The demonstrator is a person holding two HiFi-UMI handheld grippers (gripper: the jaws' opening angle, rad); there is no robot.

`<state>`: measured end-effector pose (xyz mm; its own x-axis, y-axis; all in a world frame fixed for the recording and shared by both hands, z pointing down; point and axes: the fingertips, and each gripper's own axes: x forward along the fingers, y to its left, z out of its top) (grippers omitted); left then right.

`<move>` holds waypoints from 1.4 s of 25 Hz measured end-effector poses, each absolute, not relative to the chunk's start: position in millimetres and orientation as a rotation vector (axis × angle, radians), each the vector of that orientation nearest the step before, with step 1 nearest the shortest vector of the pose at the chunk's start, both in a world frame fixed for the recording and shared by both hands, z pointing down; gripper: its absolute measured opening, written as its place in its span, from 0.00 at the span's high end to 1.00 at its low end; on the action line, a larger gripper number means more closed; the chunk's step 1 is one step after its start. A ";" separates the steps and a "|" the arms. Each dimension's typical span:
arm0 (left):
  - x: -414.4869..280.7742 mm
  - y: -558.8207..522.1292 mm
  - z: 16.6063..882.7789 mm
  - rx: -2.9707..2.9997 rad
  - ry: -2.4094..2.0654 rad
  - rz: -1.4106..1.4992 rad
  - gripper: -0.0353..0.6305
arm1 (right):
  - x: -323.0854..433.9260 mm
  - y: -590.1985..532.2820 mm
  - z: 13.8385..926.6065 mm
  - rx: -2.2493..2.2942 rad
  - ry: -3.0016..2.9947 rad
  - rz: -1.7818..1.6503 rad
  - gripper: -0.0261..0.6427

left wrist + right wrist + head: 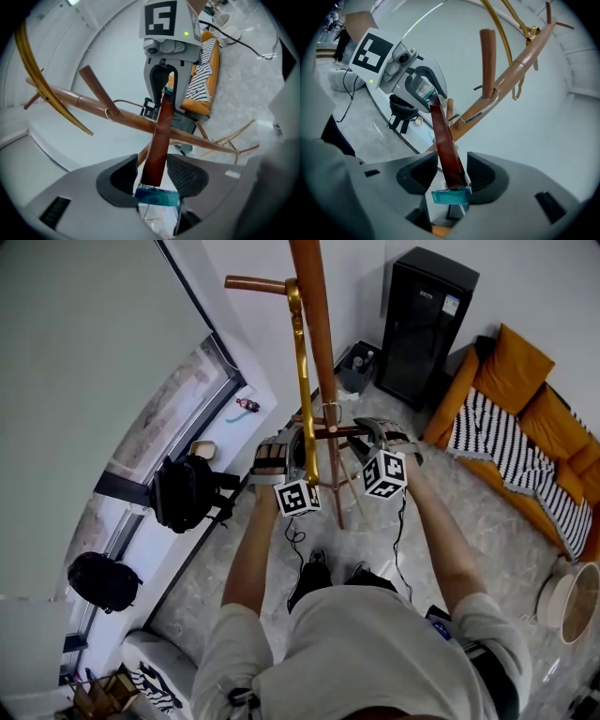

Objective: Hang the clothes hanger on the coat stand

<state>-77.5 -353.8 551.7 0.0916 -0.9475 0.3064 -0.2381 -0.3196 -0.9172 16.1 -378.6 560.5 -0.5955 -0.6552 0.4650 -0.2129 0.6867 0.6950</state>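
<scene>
From the head view, the left gripper (pixel 293 439) and right gripper (pixel 364 434) flank the coat stand (pixel 314 324) at twelve o'clock, with the clothes hanger (pixel 330 430) between them. In the left gripper view the jaws stand parted, its red bar loose between them. In the right gripper view the jaws stand wide, the bar unclamped and running toward eleven o'clock.

The head camera looks steeply down from the person's head onto the coat stand (pixel 321 343) and floor (pixel 487 521). The cameras on the left tongs (pixel 152 168) and right tongs (pixel 452 166) sit close behind their jaws, facing each other (each shows the other's marker cube (pixel 161 18)); all share the stand.
</scene>
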 end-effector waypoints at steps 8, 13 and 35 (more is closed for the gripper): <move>-82.2 -334.1 534.1 -1.653 1.332 -1.176 0.61 | 31.0 -353.2 537.0 0.770 -2.270 -0.790 0.66; -76.3 -316.6 526.4 -1.720 1.391 -1.091 0.60 | 38.9 -332.2 524.7 0.828 -2.367 -0.724 0.66; -52.4 -180.7 495.4 -2.082 1.641 -0.493 0.66 | 58.4 -196.3 502.9 1.215 -2.594 -0.382 0.85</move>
